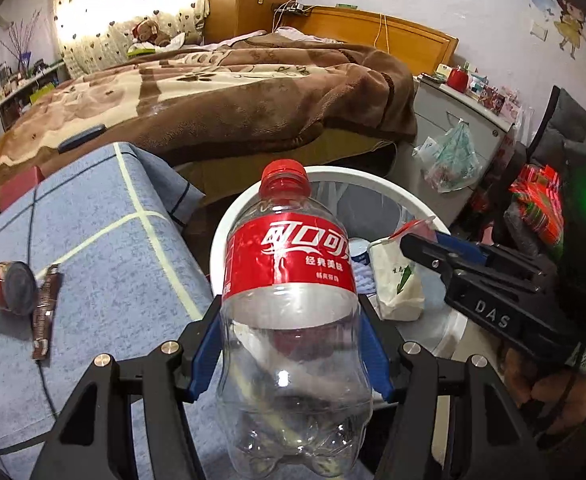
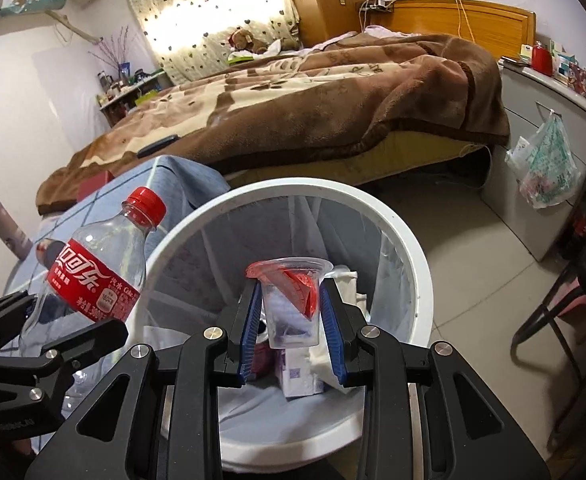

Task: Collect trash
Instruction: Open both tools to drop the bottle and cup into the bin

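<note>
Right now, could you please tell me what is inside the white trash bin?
The white trash bin has a translucent liner. On its bottom lie a white paper bag and a purple-printed carton. The plastic cup in the right claw hides what lies beneath it.

light: daylight through the curtain (image 1: 129,12), blown out at its centre, room otherwise evenly lit | shadows: soft, short, under the can (image 1: 7,286) on the counter (image 1: 105,248) | glare: highlights on the bottle (image 1: 293,320) | focus: sharp, no motion blur | distortion: strong fisheye bending, black vignette in corners
</note>
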